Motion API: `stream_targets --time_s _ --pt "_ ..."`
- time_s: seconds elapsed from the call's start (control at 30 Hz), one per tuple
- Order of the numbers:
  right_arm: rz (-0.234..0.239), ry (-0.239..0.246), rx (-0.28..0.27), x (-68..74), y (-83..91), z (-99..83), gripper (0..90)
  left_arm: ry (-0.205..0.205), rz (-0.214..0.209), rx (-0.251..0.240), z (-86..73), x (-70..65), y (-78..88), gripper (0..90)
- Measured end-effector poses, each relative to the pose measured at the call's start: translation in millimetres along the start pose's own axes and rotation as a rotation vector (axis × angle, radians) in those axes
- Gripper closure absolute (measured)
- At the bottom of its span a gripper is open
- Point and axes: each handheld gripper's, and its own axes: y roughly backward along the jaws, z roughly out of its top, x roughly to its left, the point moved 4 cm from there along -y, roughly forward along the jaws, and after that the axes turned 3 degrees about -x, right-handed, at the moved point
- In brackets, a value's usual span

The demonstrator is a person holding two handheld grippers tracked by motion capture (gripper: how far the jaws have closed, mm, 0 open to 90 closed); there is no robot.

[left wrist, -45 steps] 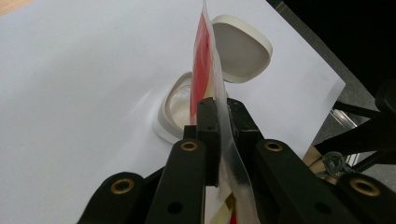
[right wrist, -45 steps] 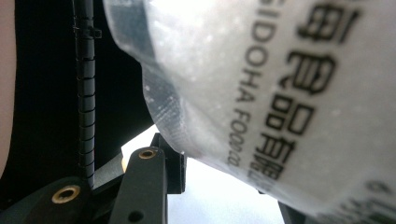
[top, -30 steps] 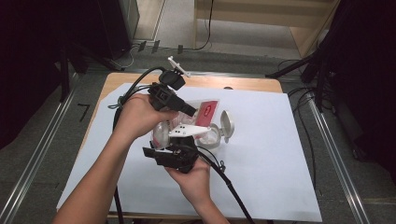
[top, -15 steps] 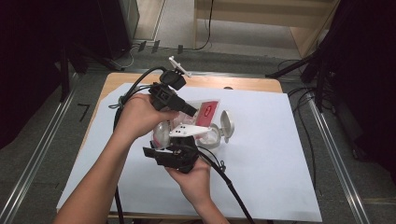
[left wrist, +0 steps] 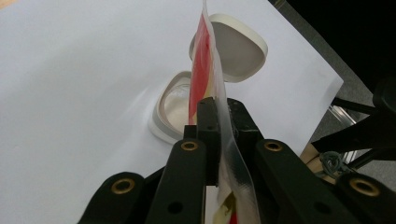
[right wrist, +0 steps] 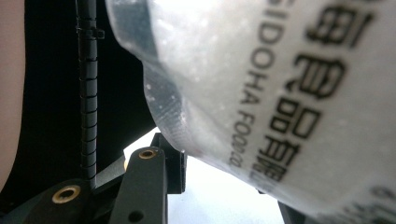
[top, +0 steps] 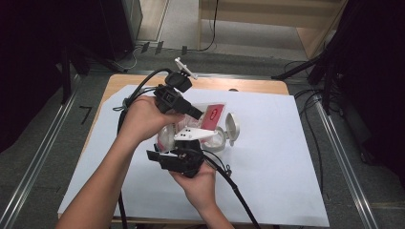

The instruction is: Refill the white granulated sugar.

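A red and clear packet [top: 216,114] [left wrist: 201,60] hangs edge-on between the jaws of my left gripper [top: 203,114] [left wrist: 217,105], which is shut on its clear end. Just below the packet is the mouth of a translucent jar [top: 215,139] [left wrist: 161,107], its hinged white lid [top: 234,126] [left wrist: 233,46] flipped open. My right gripper [top: 186,143] [right wrist: 224,186] comes in from the near side and is shut on the jar's printed body [right wrist: 280,93]; one pad [right wrist: 172,168] presses against its wall. The jar is tilted over the white sheet.
A large white sheet [top: 286,162] covers most of the wooden table [top: 248,86]. Black cables [top: 239,195] trail from both grippers toward the near edge; a ribbed one [right wrist: 87,93] runs close beside the right gripper. Metal rails [top: 43,157] flank the table.
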Motion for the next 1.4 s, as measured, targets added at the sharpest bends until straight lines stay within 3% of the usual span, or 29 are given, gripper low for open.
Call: stream_targets --time_s 0.7,0.9,1.2,1.4 --pt "-0.016 -0.006 -0.024 1.9 -1.8 -0.8 63.8 -0.014 -0.001 -0.007 -1.1 -1.1 -0.1 86.6" --pt "-0.027 0.009 -0.035 -2.9 -2.7 1.2 63.8 -0.011 0.012 -0.029 3.4 -0.8 -1.1 86.7" --pt "-0.019 -0.019 -0.062 -12.0 1.3 7.2 63.7 -0.027 0.044 -0.005 15.1 -3.1 -6.4 86.8" --pt "-0.023 -0.022 -0.057 -17.1 1.5 7.8 63.7 -0.025 0.042 -0.008 17.0 -0.3 -9.4 86.8"
